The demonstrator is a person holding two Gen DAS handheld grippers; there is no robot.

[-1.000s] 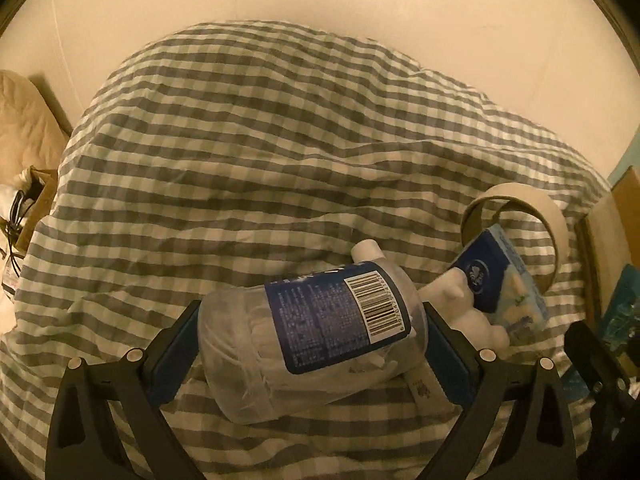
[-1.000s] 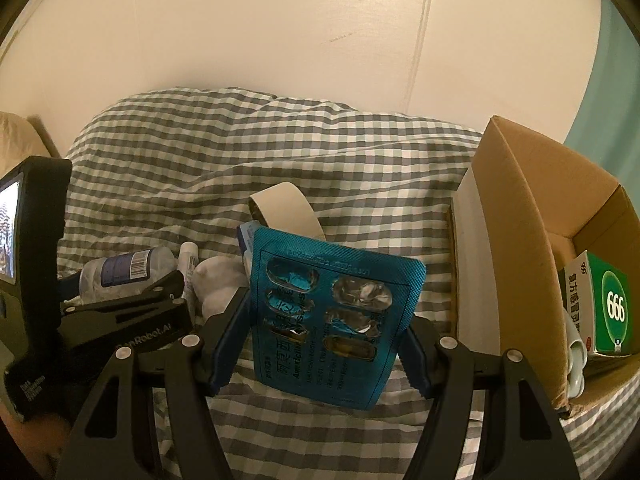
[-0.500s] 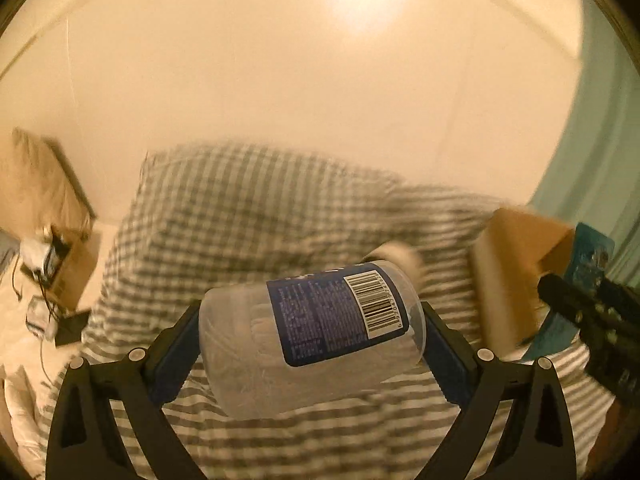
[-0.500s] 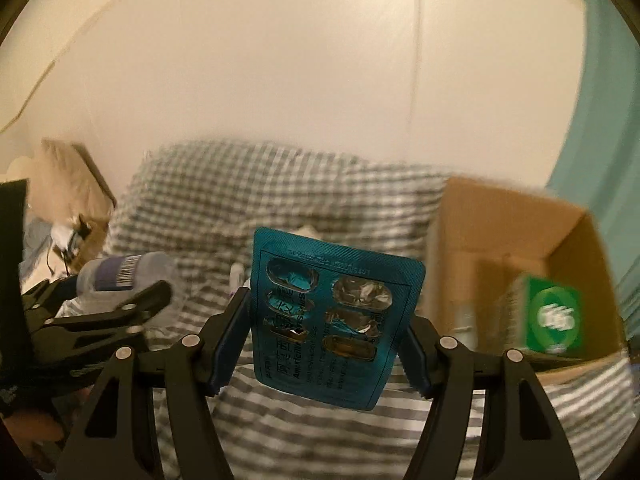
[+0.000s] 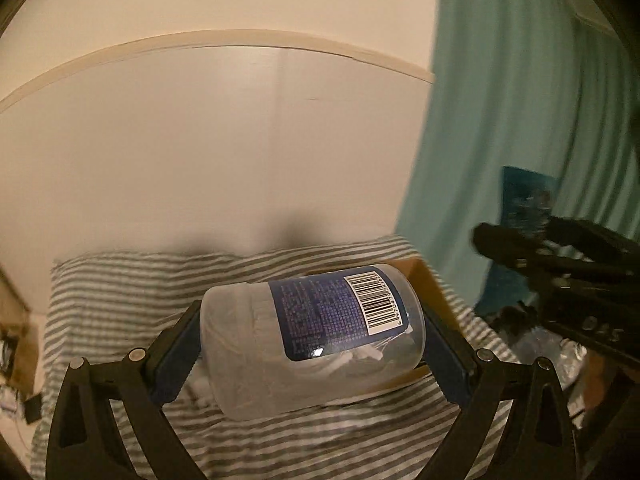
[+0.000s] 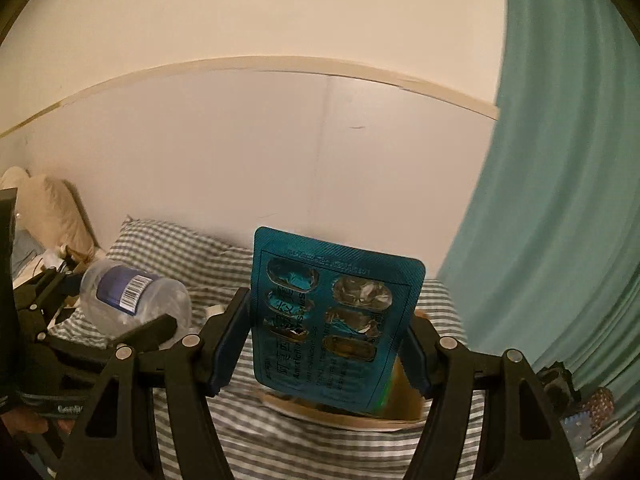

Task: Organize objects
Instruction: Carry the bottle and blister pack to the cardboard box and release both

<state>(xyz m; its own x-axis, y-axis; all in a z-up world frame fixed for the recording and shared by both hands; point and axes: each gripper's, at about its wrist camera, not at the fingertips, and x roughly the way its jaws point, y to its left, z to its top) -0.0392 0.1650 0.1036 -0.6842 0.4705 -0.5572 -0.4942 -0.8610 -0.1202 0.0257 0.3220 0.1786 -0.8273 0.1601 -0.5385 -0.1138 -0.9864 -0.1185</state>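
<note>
My left gripper (image 5: 312, 340) is shut on a clear plastic bottle (image 5: 316, 332) with a blue label and barcode, held sideways in the air above the bed. It also shows in the right wrist view (image 6: 132, 300), at the left. My right gripper (image 6: 328, 332) is shut on a teal blister pack (image 6: 332, 320) of pills, held upright. The pack also shows in the left wrist view (image 5: 524, 204), at the right. A cardboard box (image 6: 360, 416) lies just below and behind the pack; its inside is hidden. Its edge shows behind the bottle (image 5: 436, 292).
A grey-and-white checked duvet (image 6: 280, 448) covers the bed. A white wall (image 6: 280, 152) stands behind it and a teal curtain (image 6: 560, 200) hangs on the right. A beige pillow (image 6: 48, 208) lies at the far left. Clutter sits at the lower right (image 6: 588, 412).
Both grippers have risen and tilted up with their loads. The bed has dropped low in both views; wall and curtain now fill them. The box sits beneath the blister pack.
</note>
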